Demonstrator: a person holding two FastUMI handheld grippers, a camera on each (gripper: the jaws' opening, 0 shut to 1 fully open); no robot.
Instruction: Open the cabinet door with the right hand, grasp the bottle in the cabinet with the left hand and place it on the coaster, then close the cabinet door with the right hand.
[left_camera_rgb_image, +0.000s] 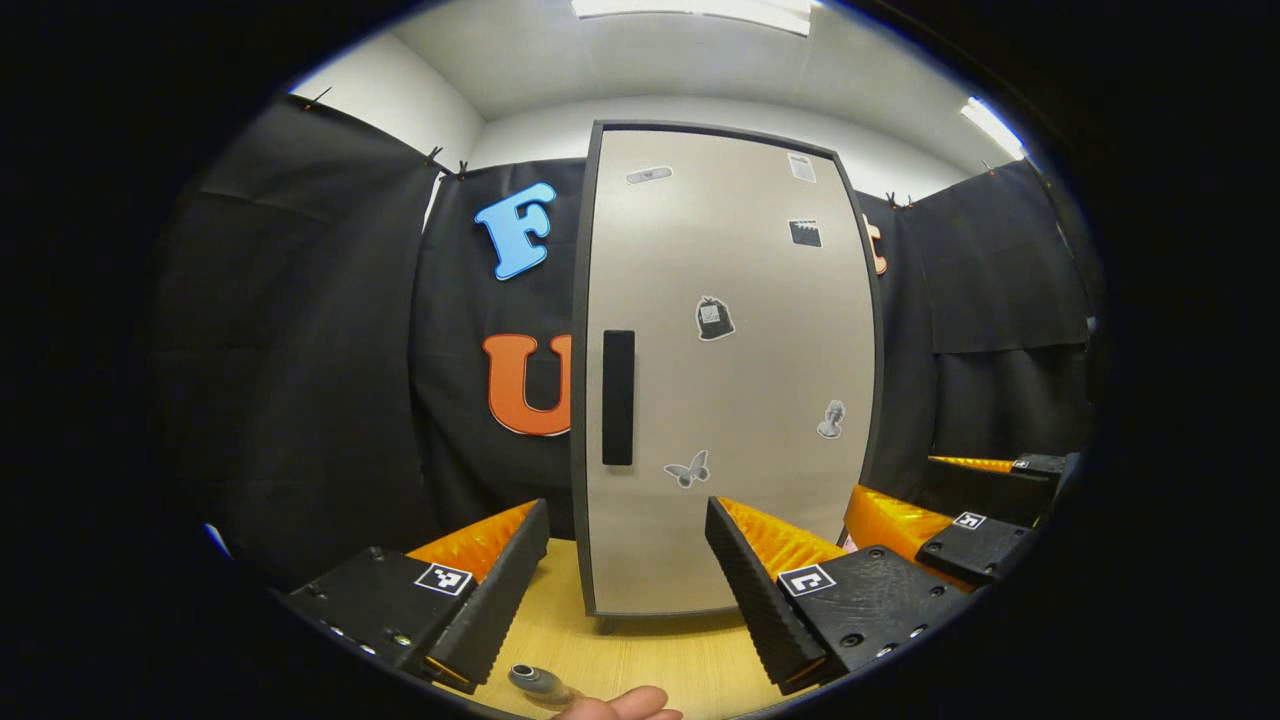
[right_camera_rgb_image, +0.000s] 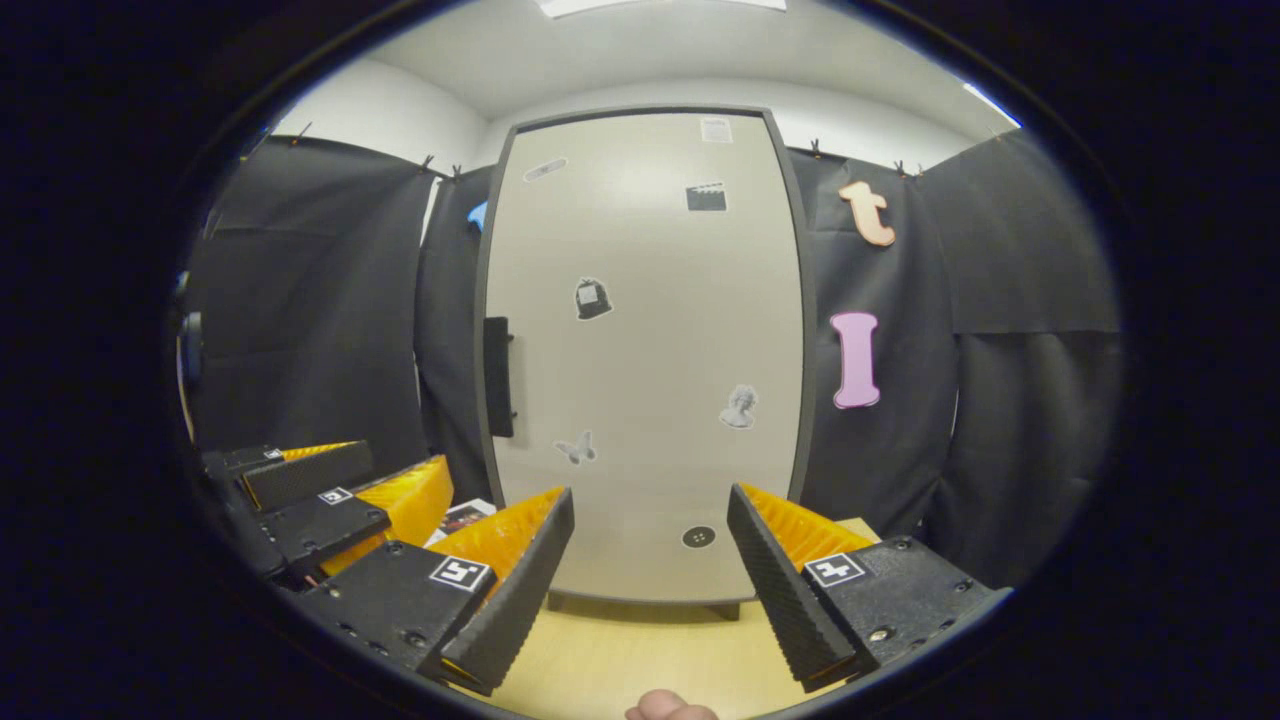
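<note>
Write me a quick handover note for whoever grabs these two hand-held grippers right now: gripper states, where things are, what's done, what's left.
Left hand-held gripper: open, holding nothing, facing the cabinet door.
Right hand-held gripper: open, holding nothing, also facing the door, apart from it.
Cabinet door: shut. Its dark handle sits on the door's left edge.
Bottle: presumably behind the shut door; can't be confirmed.
Coaster: can't tell where it is.
Both grippers are over the wooden table.
Done: nothing yet.
Left: right opens the door by the handle, left takes the bottle to the coaster, right closes the door.
</note>
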